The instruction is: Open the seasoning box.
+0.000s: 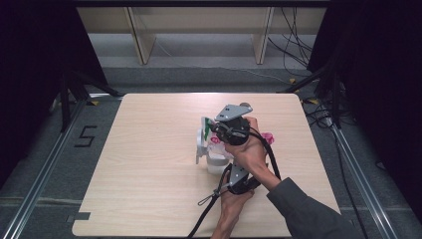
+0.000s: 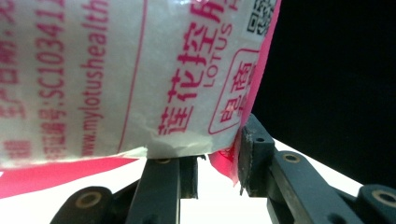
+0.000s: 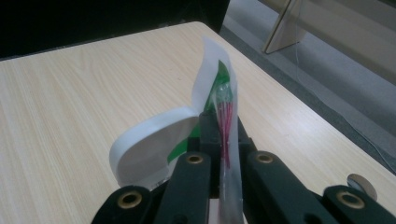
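Mid-step on opening the packet: left gripper (image 1: 234, 175) has its jaws clamped on the lower edge of the white-and-pink printed pouch (image 2: 140, 74), right gripper (image 1: 219, 127) has its jaws pinched tight on the thin sealed top strip (image 3: 226, 116), pouch held up over the middle of the counter (image 1: 149, 149). Next move, I'd judge, is pulling the hands apart to tear the seal without spilling. Right gripper view shows a white flip-lid container (image 3: 149, 144) just behind its jaws; the left gripper view gives the pouch print close up.

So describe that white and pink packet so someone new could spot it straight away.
Start at the wooden table and find the two grippers near its middle. The packet is pinched by the left gripper; pink printed lettering, including LOTUS, sets it apart from the plain white lid.
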Demonstrator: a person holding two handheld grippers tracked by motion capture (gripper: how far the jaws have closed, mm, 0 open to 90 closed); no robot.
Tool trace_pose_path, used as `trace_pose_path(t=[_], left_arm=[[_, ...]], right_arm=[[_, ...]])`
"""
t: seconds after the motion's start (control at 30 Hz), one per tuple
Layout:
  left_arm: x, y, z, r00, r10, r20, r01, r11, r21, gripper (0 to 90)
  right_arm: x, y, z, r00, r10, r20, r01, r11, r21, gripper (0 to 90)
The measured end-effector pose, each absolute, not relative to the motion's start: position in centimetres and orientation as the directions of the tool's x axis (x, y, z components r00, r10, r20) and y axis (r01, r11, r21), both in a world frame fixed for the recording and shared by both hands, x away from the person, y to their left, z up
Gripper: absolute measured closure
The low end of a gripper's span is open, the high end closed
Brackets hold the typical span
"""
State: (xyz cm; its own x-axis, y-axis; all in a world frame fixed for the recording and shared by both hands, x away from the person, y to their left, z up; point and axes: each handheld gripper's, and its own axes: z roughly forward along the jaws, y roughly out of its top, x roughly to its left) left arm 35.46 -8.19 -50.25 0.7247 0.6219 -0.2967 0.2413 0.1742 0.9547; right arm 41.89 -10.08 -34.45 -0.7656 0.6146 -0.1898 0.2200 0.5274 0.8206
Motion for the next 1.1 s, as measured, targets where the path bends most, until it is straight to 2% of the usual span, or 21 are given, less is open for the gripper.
trace_pose_path(t=[0.2, 0.33, 1.1], left_arm=[[35.44, -8.2, -50.17, 0.729, 0.621, -0.288, 0.238, 0.164, 0.957, 71.4], [35.41, -8.2, -50.16, 0.729, 0.62, -0.289, 0.24, 0.164, 0.957, 71.4], [35.38, -8.29, -50.13, 0.733, 0.615, -0.291, 0.234, 0.174, 0.957, 71.4]], right_arm=[[41.94, -10.14, -34.44, -0.77, 0.609, -0.192, 0.214, 0.53, 0.821, 89.6], [41.81, -10.05, -34.53, -0.767, 0.622, -0.161, 0.248, 0.518, 0.819, 89.6], [41.95, -10.21, -34.42, -0.771, 0.61, -0.183, 0.223, 0.527, 0.82, 89.6]])
